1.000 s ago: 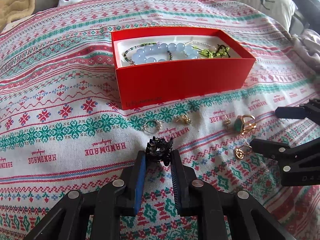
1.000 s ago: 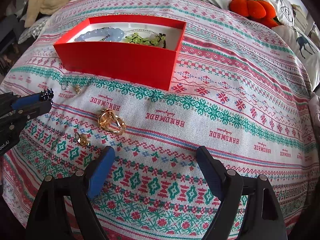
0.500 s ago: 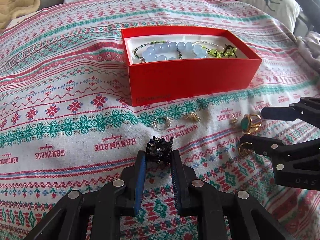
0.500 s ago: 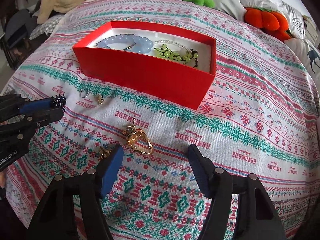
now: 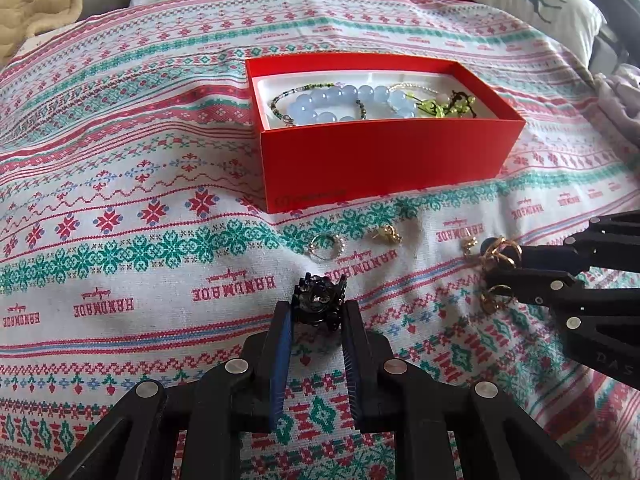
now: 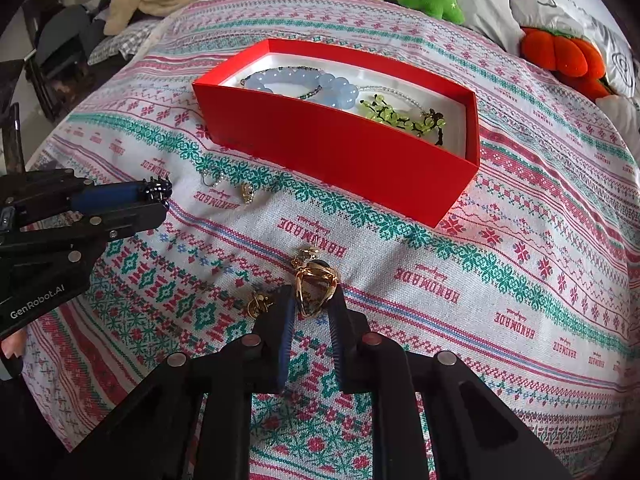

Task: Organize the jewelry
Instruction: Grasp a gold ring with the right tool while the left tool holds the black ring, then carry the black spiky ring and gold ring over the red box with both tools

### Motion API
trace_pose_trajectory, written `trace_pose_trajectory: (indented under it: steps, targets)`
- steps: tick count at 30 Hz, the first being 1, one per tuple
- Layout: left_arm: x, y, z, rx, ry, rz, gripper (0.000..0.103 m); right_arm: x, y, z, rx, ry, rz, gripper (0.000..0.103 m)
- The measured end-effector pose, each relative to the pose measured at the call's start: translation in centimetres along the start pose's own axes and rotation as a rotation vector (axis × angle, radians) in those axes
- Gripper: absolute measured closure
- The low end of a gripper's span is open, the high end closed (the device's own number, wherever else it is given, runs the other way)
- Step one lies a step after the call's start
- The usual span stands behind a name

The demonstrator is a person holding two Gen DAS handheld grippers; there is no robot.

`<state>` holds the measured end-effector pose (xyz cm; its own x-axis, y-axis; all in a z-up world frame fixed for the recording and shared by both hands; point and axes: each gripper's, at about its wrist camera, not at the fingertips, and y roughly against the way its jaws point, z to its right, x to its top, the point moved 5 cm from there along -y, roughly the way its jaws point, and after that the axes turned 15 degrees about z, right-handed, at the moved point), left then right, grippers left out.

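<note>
Gold ring (image 6: 314, 290) stands upright, clamped in right gripper (image 6: 312, 300); left gripper (image 5: 318, 312) clenches black ring (image 5: 319, 300).

Glossy gold metal ring (image 6: 314, 290); matt red card box (image 5: 380, 156); rough woven cloth bedspread (image 5: 120, 200); glassy smooth blue beads (image 5: 332, 102).

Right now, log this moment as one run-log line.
left tongs: shut on black ring | right tongs: shut on gold ring | red box: holds bracelets | loose: earrings on cloth
</note>
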<state>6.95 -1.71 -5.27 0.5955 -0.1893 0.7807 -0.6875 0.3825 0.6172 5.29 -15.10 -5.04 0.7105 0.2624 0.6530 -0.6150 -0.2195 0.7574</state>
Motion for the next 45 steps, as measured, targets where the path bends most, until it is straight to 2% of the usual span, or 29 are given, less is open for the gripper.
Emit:
trace_pose_trajectory:
  steps: [11, 22, 24, 30, 32, 36, 38, 40, 45]
  targets:
    - [0.8, 0.9, -0.5, -0.003, 0.016, 0.022, 0.084, -0.3, 0.8, 0.9, 0.005, -0.042, 0.006, 0.091]
    - [2.0, 1.8, -0.4, -0.008, 0.029, 0.053, 0.084, 1.1, 2.8, 1.8, 0.017, -0.074, 0.06, 0.096]
    - [2.1, 1.8, -0.3, -0.007, 0.029, 0.054, 0.084, 1.3, 3.1, 2.0, 0.027, -0.09, 0.066, 0.1]
    - [2.1, 1.7, -0.2, -0.007, 0.03, 0.053, 0.084, 2.1, 4.0, 2.4, 0.052, -0.128, 0.094, 0.103]
    - [2.1, 1.7, -0.1, -0.008, 0.033, 0.052, 0.084, 2.2, 4.1, 2.4, 0.089, -0.155, 0.095, 0.102]
    - [2.0, 1.6, 0.0, -0.006, 0.031, 0.049, 0.084, 1.4, 3.5, 2.3, 0.104, -0.185, 0.055, 0.094]
    - [2.0, 1.6, 0.1, -0.006, 0.03, 0.047, 0.084, 1.0, 3.0, 2.3, 0.093, -0.185, 0.036, 0.068]
    - [2.0, 1.6, 0.1, -0.006, 0.03, 0.047, 0.084, 0.7, 2.6, 2.4, 0.088, -0.189, 0.03, 0.056]
    - [1.9, 1.5, 0.1, -0.004, 0.029, 0.043, 0.084, 0.3, 1.4, 2.2, 0.065, -0.171, 0.012, 0.056]
